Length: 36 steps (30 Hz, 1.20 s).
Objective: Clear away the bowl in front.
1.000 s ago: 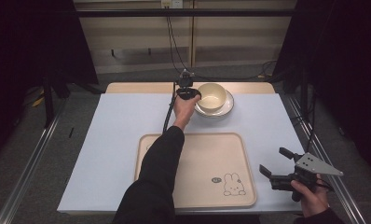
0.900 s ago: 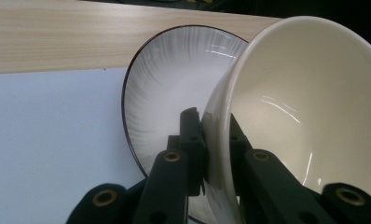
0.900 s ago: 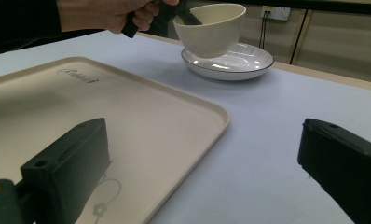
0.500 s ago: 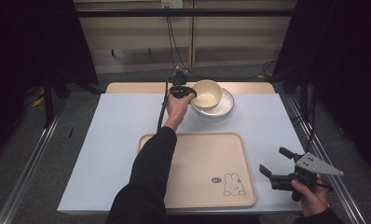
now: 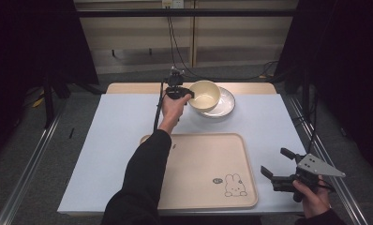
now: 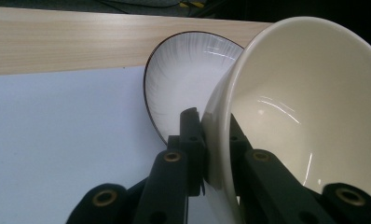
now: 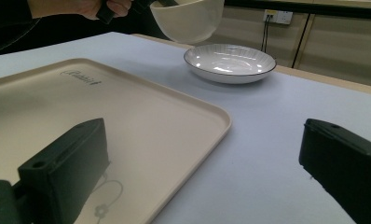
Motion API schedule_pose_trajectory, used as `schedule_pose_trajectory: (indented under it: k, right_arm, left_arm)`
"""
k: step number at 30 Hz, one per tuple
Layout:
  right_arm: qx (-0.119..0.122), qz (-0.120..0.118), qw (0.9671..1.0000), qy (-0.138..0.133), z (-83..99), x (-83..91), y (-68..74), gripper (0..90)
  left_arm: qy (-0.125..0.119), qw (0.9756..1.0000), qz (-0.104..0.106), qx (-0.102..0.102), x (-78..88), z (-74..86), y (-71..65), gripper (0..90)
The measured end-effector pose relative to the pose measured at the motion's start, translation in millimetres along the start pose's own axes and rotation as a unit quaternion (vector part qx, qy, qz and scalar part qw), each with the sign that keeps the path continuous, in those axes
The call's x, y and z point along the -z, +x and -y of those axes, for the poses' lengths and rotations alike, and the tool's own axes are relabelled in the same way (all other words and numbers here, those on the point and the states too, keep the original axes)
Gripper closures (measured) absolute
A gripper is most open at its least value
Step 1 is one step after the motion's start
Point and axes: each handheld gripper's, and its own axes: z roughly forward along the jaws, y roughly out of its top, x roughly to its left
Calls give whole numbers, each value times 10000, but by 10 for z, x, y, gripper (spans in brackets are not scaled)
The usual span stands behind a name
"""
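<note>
Now | my left gripper (image 6: 207, 154) pinches the cream bowl (image 5: 204, 95) by its rim, lifted above the plate (image 5: 224, 104) | right gripper (image 5: 277, 166) wide apart, empty, right of tray (image 5: 208, 168), likely waiting.

The table (image 5: 105, 140) has a pale blue-white top, with a strip of light wood running along its far edge. Two things lie directly on it. A cream-coloured rectangular tray (image 5: 208, 159) with rounded corners and a raised rim sits at the near side, about the middle of the table's width; a small rabbit drawing (image 5: 234, 185) is printed near its near right corner. Well apart from the tray, close to the wooden far edge, rests a shallow white plate (image 5: 224, 104) with a thin dark rim and fine ribbing inside
</note>
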Motion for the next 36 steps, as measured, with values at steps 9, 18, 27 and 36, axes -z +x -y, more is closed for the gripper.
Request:
schedule_pose_trajectory:
  k: [9,18,27,36]
  right_arm:
    - [20,-13,10000,-11,-1,-3,1,10]
    - [16,-37,10000,-10,-4,-8,0,9]
    - [51,-9,10000,-27,-3,-11,-4,10]
    - [49,-5,10000,-33,-2,-15,-4,10]
  left_arm:
    - [42,9998,99,-167,135,39,-26,837]
    - [60,9993,237,-272,247,105,-105,837]
    - [73,9985,404,-366,322,194,-167,836]
    - [213,9974,501,-475,336,306,-244,836]
